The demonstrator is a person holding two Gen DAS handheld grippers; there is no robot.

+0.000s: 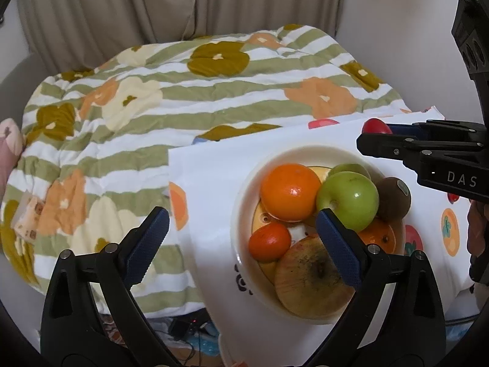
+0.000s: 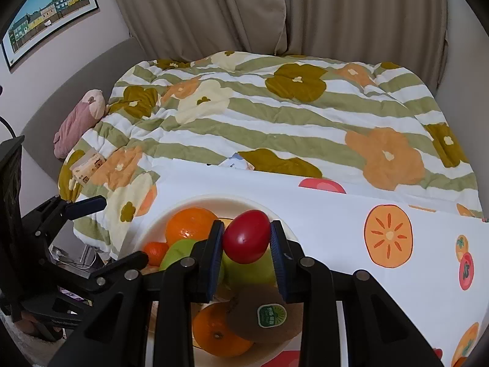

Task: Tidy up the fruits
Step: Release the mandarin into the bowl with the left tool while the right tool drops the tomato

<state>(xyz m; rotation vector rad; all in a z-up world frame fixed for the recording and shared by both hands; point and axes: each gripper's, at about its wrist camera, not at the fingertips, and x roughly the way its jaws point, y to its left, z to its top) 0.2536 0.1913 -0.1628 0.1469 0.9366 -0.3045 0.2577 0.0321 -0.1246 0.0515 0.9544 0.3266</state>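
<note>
Floral quilt bed (image 1: 183, 98) lying behind worktop; round white bowl (image 1: 244, 202) holding six fruits; right gripper (image 2: 247, 238) fingers clamping smooth red oval fruit (image 2: 247, 237), hovering at bowl's 12 o'clock; left gripper (image 1: 241, 238) fingers gaping wide, holding nothing.

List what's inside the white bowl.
The white bowl holds two oranges, two green apples, a kiwi, a small orange-red fruit and a brownish apple. The right tongs carry a red fruit above. Beneath the pile is hidden.
</note>
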